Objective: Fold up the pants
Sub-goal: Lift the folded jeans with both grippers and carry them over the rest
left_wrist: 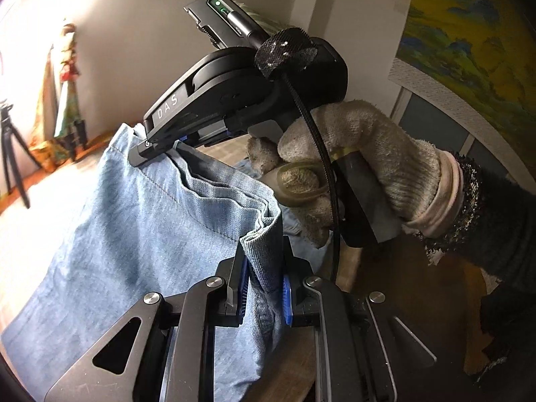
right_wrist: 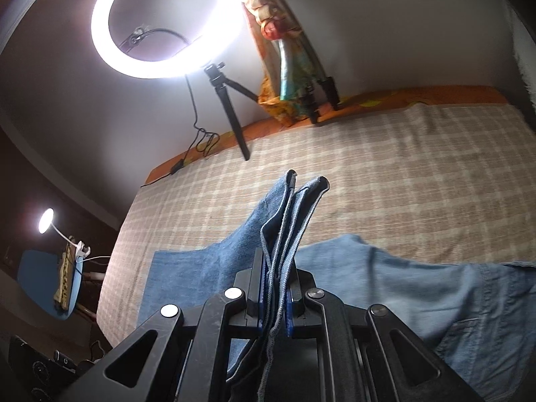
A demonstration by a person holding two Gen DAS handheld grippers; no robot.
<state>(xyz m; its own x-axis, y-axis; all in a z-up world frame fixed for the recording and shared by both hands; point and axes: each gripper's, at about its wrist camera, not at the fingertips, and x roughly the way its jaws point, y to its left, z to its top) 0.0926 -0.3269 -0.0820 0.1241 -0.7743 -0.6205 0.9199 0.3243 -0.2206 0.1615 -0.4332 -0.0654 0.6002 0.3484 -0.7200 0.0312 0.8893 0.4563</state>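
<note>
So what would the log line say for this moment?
step: lifting pants | left gripper: shut on pants | right gripper: shut on pants | surface: checked bedcover

ring light [right_wrist: 167,23] on tripod [right_wrist: 231,107] | checked bedcover [right_wrist: 402,167] | desk lamp [right_wrist: 46,221] | painting [left_wrist: 469,33]

The left gripper [left_wrist: 264,296] has black and grey metal arms with triangular cut-outs, round silver screws at the joints and blue ribbed pads [left_wrist: 286,299] inside its two fingers. The right gripper [left_wrist: 160,145] is black as well, with white letters "DAS" on its side, a green light on its top unit and a black braided cable under a fuzzy strap. The hand [left_wrist: 351,164] that carries it wears a grey-white knitted glove, perhaps dirty, with a pale pink cuff and a dark sleeve with glittering trim.
</note>
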